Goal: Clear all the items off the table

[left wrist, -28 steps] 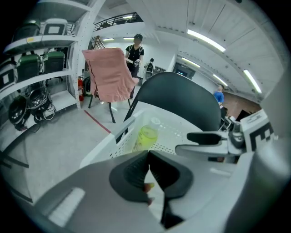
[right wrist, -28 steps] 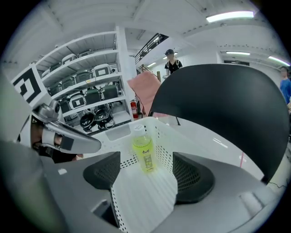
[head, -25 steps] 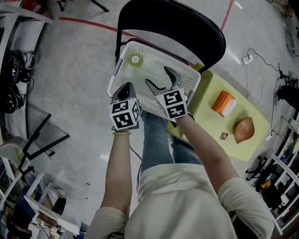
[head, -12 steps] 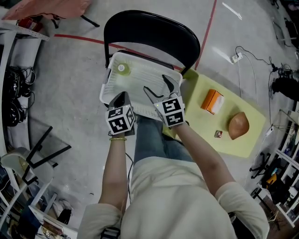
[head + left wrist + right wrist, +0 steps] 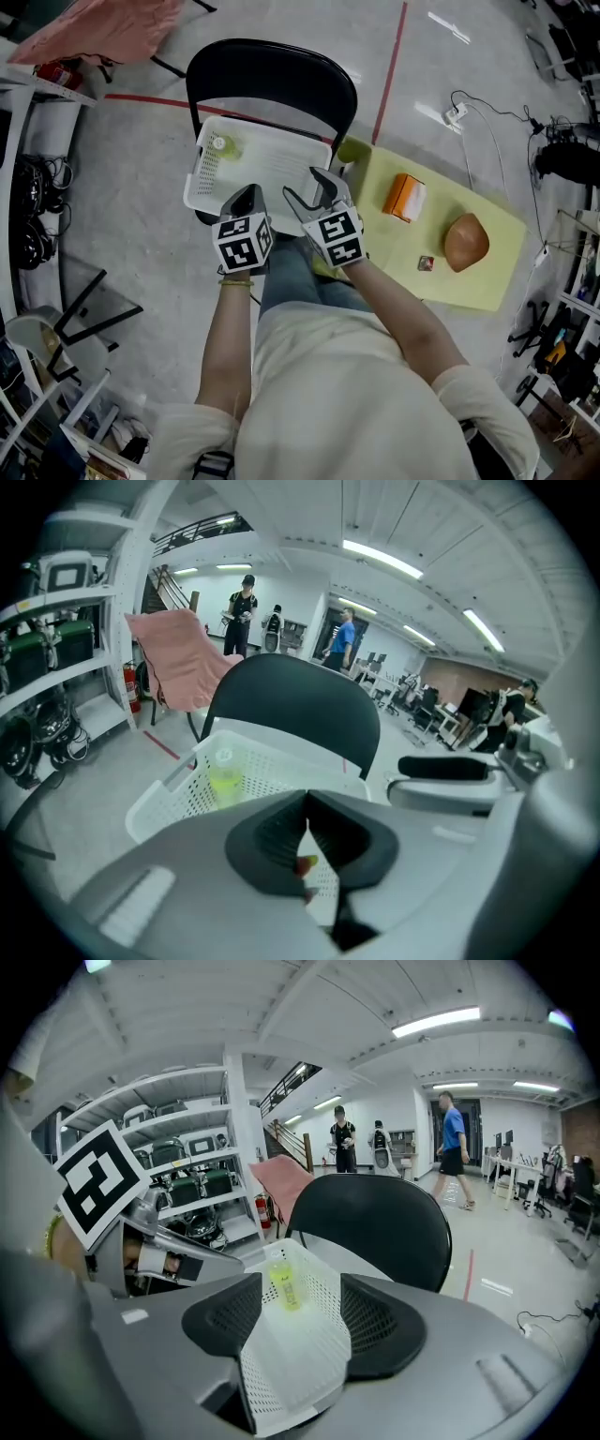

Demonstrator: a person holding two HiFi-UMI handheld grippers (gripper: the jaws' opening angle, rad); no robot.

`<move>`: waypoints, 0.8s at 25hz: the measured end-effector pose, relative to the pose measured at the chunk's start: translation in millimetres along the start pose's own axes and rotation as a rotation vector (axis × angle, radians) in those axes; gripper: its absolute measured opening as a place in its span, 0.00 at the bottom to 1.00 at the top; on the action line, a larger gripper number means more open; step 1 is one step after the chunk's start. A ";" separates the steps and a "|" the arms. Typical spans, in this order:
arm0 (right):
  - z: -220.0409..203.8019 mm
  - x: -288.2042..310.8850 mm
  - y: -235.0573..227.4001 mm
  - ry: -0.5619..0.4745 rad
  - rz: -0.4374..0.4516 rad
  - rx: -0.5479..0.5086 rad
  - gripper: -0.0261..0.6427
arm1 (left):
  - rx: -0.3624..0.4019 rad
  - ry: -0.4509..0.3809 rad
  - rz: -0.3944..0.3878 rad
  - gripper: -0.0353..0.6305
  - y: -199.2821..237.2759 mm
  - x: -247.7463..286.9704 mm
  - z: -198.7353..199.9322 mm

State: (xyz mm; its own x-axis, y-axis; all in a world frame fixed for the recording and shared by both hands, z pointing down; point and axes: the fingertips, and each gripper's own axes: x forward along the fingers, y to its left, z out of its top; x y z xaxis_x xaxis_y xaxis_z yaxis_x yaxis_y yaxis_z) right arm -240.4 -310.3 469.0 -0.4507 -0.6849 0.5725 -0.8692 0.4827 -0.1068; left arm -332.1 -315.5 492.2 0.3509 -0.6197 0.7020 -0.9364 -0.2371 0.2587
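A white perforated basket (image 5: 267, 159) sits on the seat of a black chair (image 5: 272, 75), with a yellow-green bottle (image 5: 218, 144) lying in its far left corner. On the yellow-green table (image 5: 487, 281) to the right lie an orange box (image 5: 404, 197), a brown rounded object (image 5: 466, 241) and a small dark item (image 5: 426, 263). My left gripper (image 5: 246, 194) is shut and empty at the basket's near edge. My right gripper (image 5: 312, 190) hangs beside it over the near right corner. Its jaws are closing with nothing between them. The basket (image 5: 291, 1354) and bottle (image 5: 285, 1283) show beyond its jaws.
The chair stands on grey floor marked with red tape (image 5: 389, 70). Shelving and cables (image 5: 28, 216) line the left side, and a pink cloth (image 5: 103, 28) hangs at the far left. Racks and cables (image 5: 562, 159) crowd the right. People stand far off (image 5: 452, 1147).
Both grippers have drawn back from over the basket's middle to its near edge. The right gripper's jaws have narrowed. The table and its items have come further into view.
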 end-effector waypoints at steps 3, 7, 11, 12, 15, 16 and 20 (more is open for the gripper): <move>-1.8 -22.8 -1.8 -0.019 0.007 -0.003 0.40 | 0.032 -0.020 -0.020 0.07 -27.2 -10.6 3.8; -5.8 -54.7 -9.0 -0.040 -0.005 -0.010 0.31 | 0.052 -0.029 -0.042 0.07 -58.4 -23.6 1.8; -13.1 -87.6 -18.2 -0.052 -0.024 0.002 0.23 | 0.083 -0.056 -0.076 0.07 -88.8 -37.5 -1.0; -15.7 -96.3 -20.9 -0.056 -0.032 0.006 0.21 | 0.096 -0.058 -0.084 0.07 -96.9 -40.3 -3.1; -25.7 -120.9 -29.0 -0.065 -0.058 0.017 0.16 | 0.123 -0.056 -0.103 0.07 -119.5 -47.6 -10.9; -29.5 -128.7 -31.1 -0.065 -0.066 0.022 0.15 | 0.127 -0.054 -0.109 0.07 -126.6 -50.0 -13.8; -42.2 -158.2 -37.5 -0.077 -0.098 0.044 0.09 | 0.156 -0.044 -0.142 0.07 -155.4 -60.3 -25.6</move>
State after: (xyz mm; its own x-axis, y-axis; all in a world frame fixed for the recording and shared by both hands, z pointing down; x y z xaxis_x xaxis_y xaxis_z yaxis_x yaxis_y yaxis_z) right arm -127.9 -197.1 416.8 -0.3763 -0.7681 0.5181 -0.9171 0.3882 -0.0905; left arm -208.0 -222.2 426.7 0.4824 -0.6034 0.6350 -0.8664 -0.4354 0.2445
